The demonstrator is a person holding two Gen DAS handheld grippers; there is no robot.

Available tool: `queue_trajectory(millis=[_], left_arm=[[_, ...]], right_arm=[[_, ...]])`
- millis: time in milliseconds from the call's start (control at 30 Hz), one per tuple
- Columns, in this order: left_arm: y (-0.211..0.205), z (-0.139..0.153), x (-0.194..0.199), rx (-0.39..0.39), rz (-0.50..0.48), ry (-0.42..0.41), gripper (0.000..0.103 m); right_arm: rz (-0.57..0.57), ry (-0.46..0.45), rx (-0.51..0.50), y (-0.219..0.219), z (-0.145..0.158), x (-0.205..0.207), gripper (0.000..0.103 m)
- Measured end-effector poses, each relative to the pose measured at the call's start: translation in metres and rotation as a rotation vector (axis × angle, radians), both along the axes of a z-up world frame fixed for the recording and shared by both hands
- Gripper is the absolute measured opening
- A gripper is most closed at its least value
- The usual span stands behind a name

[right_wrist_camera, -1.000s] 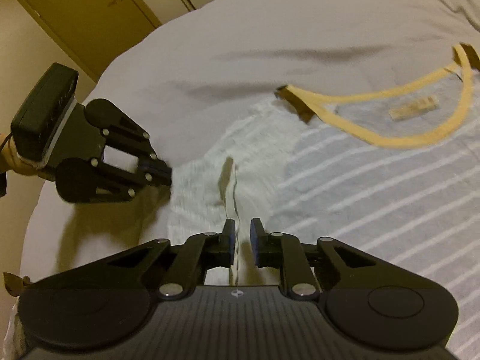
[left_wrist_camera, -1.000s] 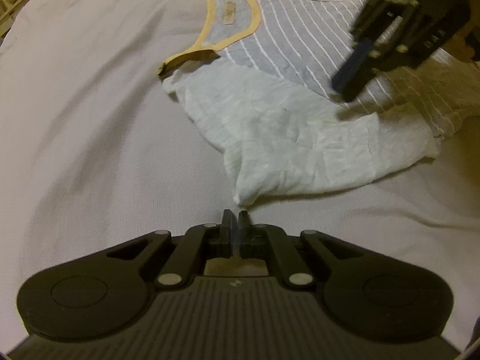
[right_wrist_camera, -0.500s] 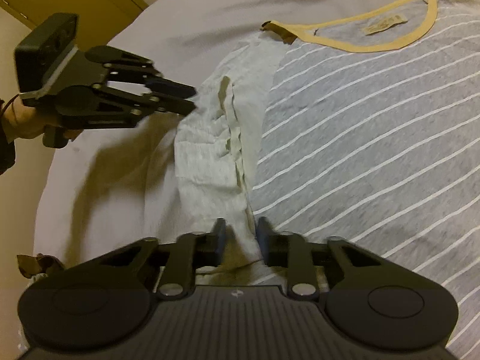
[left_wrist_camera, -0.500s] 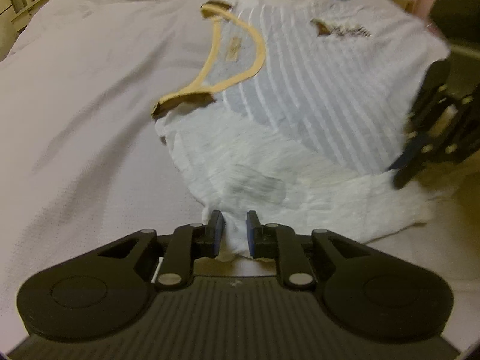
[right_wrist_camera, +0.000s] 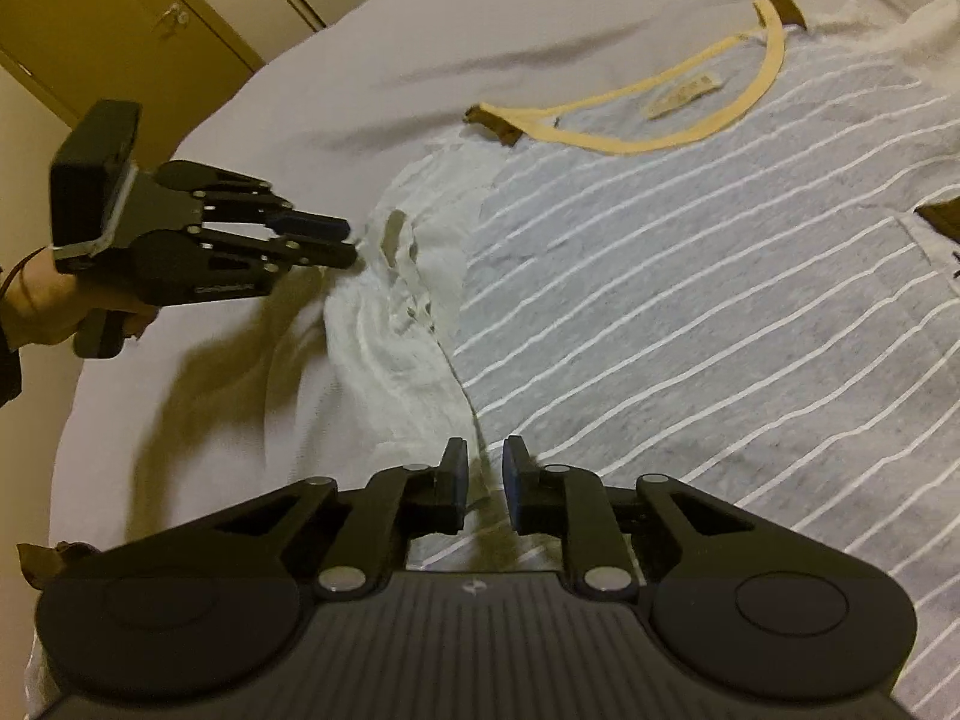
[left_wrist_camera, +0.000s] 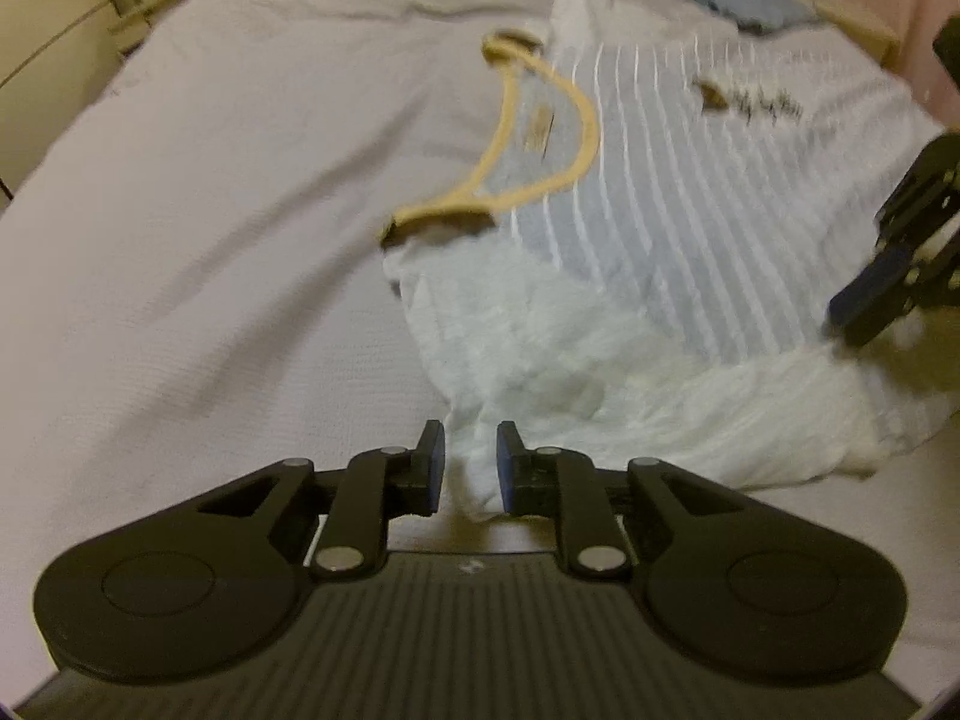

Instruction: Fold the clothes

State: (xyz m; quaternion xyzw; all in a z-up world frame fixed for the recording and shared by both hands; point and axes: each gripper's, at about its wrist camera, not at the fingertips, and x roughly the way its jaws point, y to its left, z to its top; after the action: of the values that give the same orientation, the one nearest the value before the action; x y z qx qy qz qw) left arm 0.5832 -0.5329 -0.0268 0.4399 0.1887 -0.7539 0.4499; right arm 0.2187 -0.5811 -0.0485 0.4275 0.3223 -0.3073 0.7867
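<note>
A grey shirt with white stripes, a tan collar and white sleeves lies flat on the bed. Its near sleeve is bunched up. My left gripper is open, with the sleeve's end lying between its fingers. In the right wrist view the same shirt fills the right side, and its sleeve is rumpled at the left. My right gripper stands open over the seam where sleeve meets body. The left gripper reaches the sleeve's outer edge. The right gripper shows at the far right.
A pale bed sheet lies under the shirt. A folded blue cloth rests at the far end of the bed. Wooden cabinet doors stand beyond the bed edge. A person's hand holds the left gripper.
My left gripper, shut a second ago, has opened and now straddles the sleeve's end. My right gripper has opened wider and moved down the sleeve seam, away from the collar.
</note>
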Motion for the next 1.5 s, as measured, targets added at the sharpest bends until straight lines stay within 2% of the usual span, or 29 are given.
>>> queue_trajectory(millis=[100,200,333,500,667,767,833,933,967,1100,1200,1300,1433,1500], left_arm=[[0.006,0.001,-0.013,0.014,-0.044,0.044,0.015],[0.000,-0.015,-0.032,0.038,-0.094,0.016,0.016],[-0.023,-0.037,-0.034,0.038,-0.048,-0.008,0.016],[-0.041,-0.036,-0.020,-0.009,0.061,-0.003,0.017],[-0.023,-0.007,-0.012,-0.063,0.069,-0.023,0.016],[0.000,0.010,-0.019,-0.081,0.032,-0.019,0.016],[0.017,0.009,-0.032,-0.054,-0.025,-0.019,0.017],[0.031,-0.014,-0.051,0.013,-0.104,-0.069,0.018],[0.030,-0.023,-0.052,0.026,-0.101,-0.090,0.018],[0.014,-0.042,-0.036,0.012,0.020,-0.107,0.017],[0.004,-0.043,-0.026,-0.013,0.111,-0.117,0.017],[0.014,-0.027,-0.030,-0.038,0.139,-0.120,0.016],[0.048,-0.002,-0.046,-0.040,0.169,-0.045,0.019],[0.069,0.002,-0.059,-0.007,0.231,0.047,0.021]], right_arm=[[0.055,0.001,-0.082,0.012,0.014,0.006,0.020],[0.162,-0.008,-0.113,0.023,0.015,0.026,0.020],[0.259,0.053,-0.090,0.028,-0.006,0.048,0.020],[0.275,0.079,-0.057,0.034,-0.020,0.043,0.019],[0.277,0.072,-0.045,0.038,-0.008,0.033,0.020],[0.273,0.061,-0.086,0.041,0.005,0.032,0.020],[0.268,0.057,-0.102,0.038,0.004,0.039,0.020],[0.261,0.052,-0.126,0.034,0.002,0.050,0.020],[0.262,0.054,-0.131,0.032,0.000,0.054,0.020],[0.322,0.116,-0.070,0.038,-0.026,0.059,0.019],[0.336,0.142,-0.081,0.048,-0.023,0.050,0.019],[0.315,0.158,-0.075,0.049,-0.012,0.042,0.019],[0.292,0.151,-0.092,0.055,0.007,0.030,0.023],[0.272,0.156,-0.099,0.054,0.012,0.024,0.026]])
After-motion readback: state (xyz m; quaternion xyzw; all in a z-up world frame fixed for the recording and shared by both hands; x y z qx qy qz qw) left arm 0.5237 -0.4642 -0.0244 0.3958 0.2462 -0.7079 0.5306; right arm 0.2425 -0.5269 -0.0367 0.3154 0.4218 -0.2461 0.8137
